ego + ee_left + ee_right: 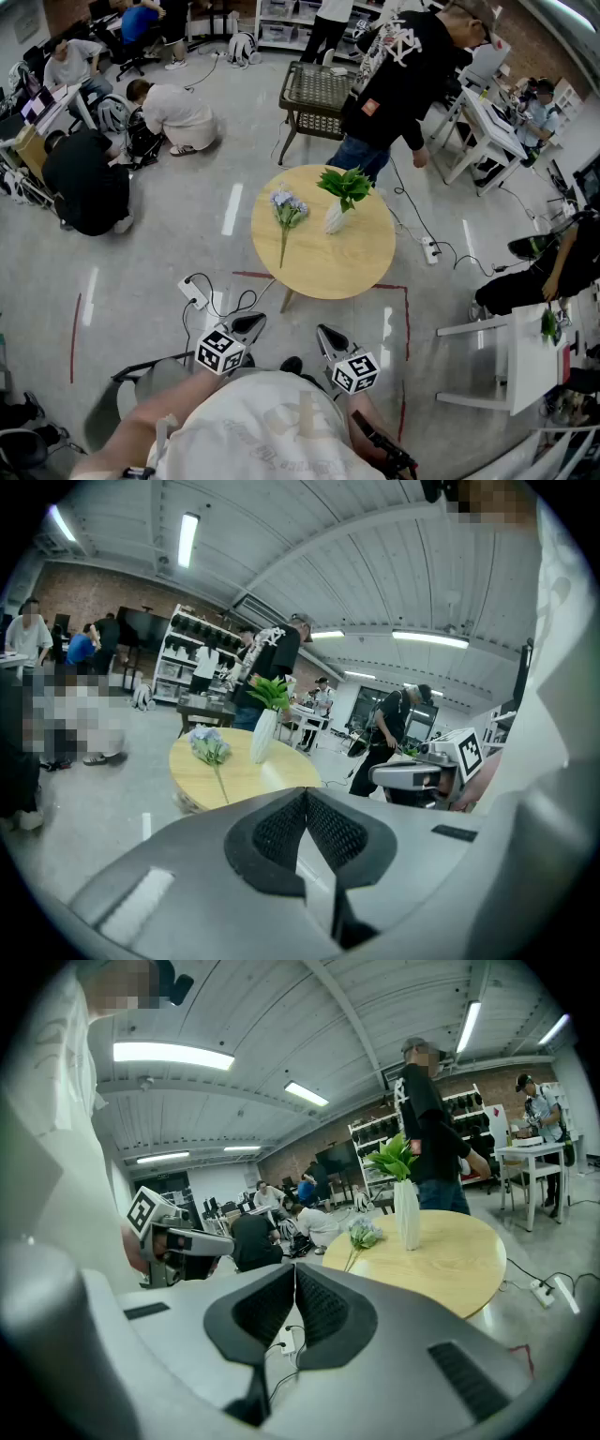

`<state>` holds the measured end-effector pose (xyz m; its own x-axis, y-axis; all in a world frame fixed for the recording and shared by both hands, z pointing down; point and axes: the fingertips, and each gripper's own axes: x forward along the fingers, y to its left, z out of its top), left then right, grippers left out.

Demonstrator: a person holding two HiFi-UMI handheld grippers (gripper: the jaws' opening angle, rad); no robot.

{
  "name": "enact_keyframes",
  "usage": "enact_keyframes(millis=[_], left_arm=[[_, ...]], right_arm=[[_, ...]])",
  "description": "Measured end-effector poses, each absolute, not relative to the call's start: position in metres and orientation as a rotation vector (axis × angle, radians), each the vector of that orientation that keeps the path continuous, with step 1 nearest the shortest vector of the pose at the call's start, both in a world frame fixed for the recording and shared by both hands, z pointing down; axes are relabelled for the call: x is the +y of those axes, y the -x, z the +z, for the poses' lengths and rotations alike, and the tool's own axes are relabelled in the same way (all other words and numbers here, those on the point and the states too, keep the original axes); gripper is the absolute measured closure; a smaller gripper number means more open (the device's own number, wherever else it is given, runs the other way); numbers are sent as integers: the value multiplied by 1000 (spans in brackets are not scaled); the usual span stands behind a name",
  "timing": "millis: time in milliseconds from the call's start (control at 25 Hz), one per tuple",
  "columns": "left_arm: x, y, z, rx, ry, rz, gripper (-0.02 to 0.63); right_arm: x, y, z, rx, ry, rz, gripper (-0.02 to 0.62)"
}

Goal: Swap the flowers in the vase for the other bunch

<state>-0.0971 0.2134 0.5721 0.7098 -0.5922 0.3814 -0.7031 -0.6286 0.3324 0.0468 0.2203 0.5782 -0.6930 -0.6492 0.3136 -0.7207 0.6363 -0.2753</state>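
Observation:
A white vase (335,217) with a green leafy bunch (346,185) stands on the round wooden table (323,267). A bunch of pale blue flowers (286,209) lies flat on the table to the vase's left. Both grippers are held close to my body, well short of the table. My left gripper (249,327) is shut and empty; my right gripper (330,339) is shut and empty too. In the left gripper view the vase (263,736) and blue flowers (210,746) show beyond the closed jaws. The right gripper view shows the vase (407,1215) and blue flowers (362,1234) likewise.
A person in a black shirt (398,80) stands just behind the table. A wire rack table (317,97) is beyond it. A power strip and cables (197,292) lie on the floor near the table's left leg. White desks (525,361) stand at right. Several people crouch at back left.

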Motion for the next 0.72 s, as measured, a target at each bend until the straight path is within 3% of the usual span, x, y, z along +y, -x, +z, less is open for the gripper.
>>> enact_keyframes(millis=[720], left_arm=[[217,115,566,-995,-2473,307,600]], right_arm=[[221,-25,570,-2679,-1142,532,588]])
